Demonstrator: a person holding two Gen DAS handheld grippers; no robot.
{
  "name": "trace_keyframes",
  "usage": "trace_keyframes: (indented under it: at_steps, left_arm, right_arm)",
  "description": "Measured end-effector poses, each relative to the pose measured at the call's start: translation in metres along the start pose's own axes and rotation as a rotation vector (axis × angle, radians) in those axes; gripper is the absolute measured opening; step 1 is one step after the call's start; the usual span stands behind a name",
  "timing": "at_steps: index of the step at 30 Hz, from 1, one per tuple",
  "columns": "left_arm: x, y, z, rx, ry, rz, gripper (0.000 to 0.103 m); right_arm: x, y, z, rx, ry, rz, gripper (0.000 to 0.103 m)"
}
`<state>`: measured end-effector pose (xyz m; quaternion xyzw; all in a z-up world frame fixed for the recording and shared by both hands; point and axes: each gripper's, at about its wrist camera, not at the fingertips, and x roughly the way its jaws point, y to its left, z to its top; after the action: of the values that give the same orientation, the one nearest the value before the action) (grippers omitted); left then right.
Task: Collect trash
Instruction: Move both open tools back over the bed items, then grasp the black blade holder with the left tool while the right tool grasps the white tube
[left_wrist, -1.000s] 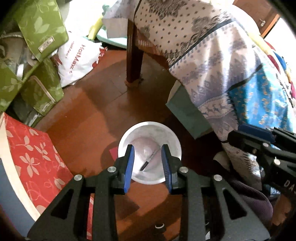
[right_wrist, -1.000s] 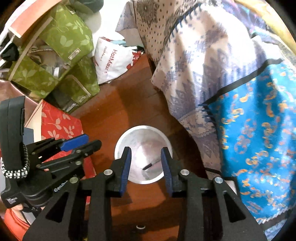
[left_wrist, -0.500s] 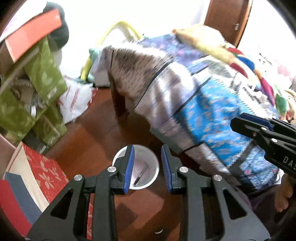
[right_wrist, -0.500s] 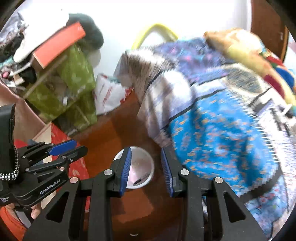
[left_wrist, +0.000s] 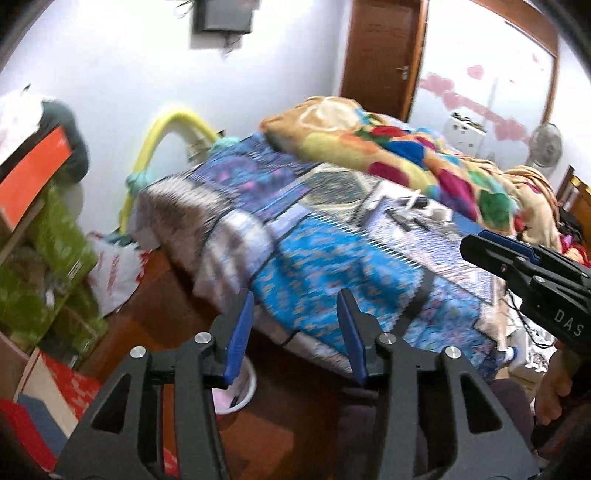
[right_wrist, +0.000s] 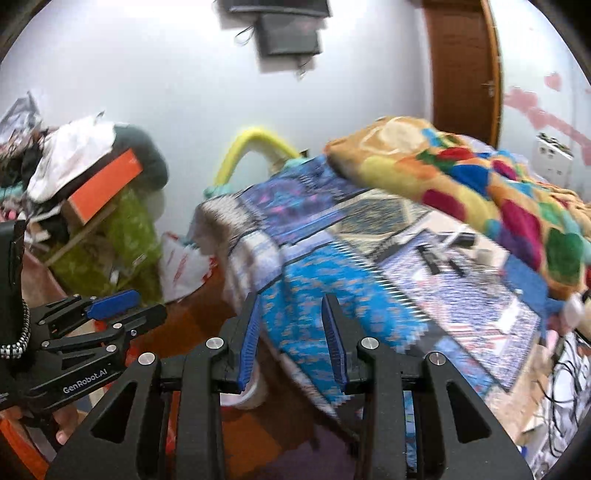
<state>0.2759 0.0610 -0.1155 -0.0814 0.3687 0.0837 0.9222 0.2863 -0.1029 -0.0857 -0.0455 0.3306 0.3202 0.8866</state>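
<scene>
A white trash bin (left_wrist: 243, 387) stands on the wooden floor beside the bed, mostly hidden behind my fingers; a sliver of it shows in the right wrist view (right_wrist: 255, 393). My left gripper (left_wrist: 295, 299) is open and empty, raised and pointing at the bed's edge. My right gripper (right_wrist: 290, 301) is open and empty, also pointing at the bed. Several small dark and white items (right_wrist: 443, 254) lie on the patterned bedspread (right_wrist: 314, 306); they also show in the left wrist view (left_wrist: 413, 214).
A colourful blanket (left_wrist: 388, 147) is heaped on the bed. Green bags (left_wrist: 55, 266), a white plastic bag (left_wrist: 114, 273) and an orange box (left_wrist: 29, 177) pile up at the left. A brown door (left_wrist: 380, 55) stands behind. Cables (right_wrist: 565, 373) lie at the right.
Both grippers have tilted up from the bin on the floor toward the bed. The bin has dropped to the bottom of both views. Both stay open and empty.
</scene>
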Motion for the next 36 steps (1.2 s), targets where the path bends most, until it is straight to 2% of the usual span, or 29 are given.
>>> trace_keyframes:
  at_steps: [6,16,24,27,36]
  left_arm:
    - [0.023,-0.057,0.014,0.068,0.01,-0.086,0.047]
    - [0.09,-0.132,0.032,0.143,0.077,-0.175,0.047]
    - [0.172,-0.164,0.055,0.155,0.151,-0.189,0.047]
    - [0.204,-0.171,0.062,0.157,0.176,-0.17,0.047]
    - [0.285,-0.197,0.075,0.147,0.224,-0.144,0.047]
  right_arm:
    - [-0.022,-0.049,-0.006,0.04,-0.042,-0.098,0.037]
    - [-0.022,-0.146,-0.02,0.148,0.007,-0.223,0.037]
    - [0.003,-0.212,-0.033,0.235,0.081,-0.271,0.037]
    - [0.017,-0.233,-0.036,0.251,0.108,-0.278,0.037]
    - [0.065,-0.279,-0.038,0.326,0.169,-0.258,0.037]
